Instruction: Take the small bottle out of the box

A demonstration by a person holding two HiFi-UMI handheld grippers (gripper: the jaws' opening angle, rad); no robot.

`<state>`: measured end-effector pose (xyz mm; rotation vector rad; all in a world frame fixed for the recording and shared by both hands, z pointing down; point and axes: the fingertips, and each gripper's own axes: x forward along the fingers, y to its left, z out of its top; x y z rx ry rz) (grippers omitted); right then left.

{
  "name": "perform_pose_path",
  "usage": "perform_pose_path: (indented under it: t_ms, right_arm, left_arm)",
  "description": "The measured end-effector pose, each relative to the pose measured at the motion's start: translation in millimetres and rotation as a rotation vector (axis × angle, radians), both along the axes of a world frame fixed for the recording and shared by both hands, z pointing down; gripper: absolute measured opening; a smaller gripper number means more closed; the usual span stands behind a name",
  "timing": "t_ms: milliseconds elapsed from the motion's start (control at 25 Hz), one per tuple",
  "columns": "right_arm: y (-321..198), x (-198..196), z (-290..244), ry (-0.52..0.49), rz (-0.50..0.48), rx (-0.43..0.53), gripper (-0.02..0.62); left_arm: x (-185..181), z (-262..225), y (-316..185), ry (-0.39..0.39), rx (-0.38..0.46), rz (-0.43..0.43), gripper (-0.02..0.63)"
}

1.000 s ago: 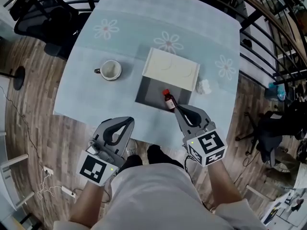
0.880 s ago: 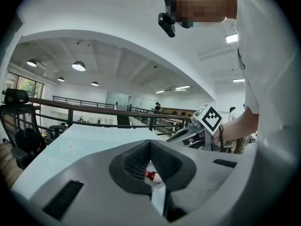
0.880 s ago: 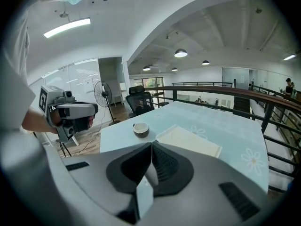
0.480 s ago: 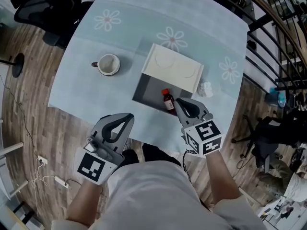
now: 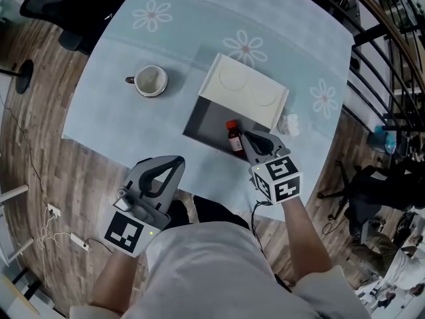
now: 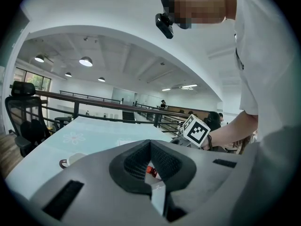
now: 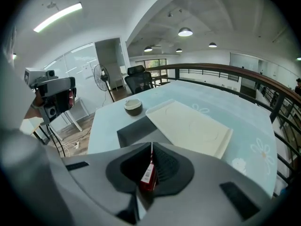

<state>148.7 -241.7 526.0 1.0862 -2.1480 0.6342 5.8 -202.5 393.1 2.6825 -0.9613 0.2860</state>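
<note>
Right claw (image 5: 245, 137) clenched beside the bottle (image 5: 234, 138), nothing gripped.
The bottle stands in the open box (image 5: 199, 121), at the box's side nearest the near right edge of the surface (image 5: 113, 105), red cap up as far as I can judge. My right claw's tips sit just right of it, so I'd have to open them and shift left. My left claw (image 5: 178, 159), also clenched and empty, hangs off the near edge, well apart.
</note>
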Motion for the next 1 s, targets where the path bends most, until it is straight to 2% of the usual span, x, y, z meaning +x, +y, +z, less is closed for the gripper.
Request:
perform_pose_path:
  t_ms: [480, 600, 1000]
  right_arm:
    - [-2.5, -3.5, 34.4, 0.060, -0.041, -0.097, 0.031]
    - [-1.9, -5.2, 39.8, 0.071, -0.047, -0.121, 0.092]
    - [-2.6, -9.1, 57.7, 0.114, -0.062, -0.197, 0.153]
  left_arm:
    - [-10.4, 13.7, -4.2, 0.008, -0.021, -0.026, 0.006]
    - [-13.2, 16.0, -3.7, 0.011, -0.027, -0.030, 0.006]
    - [-22.5, 24.0, -6.9, 0.020, -0.044, -0.036, 0.006]
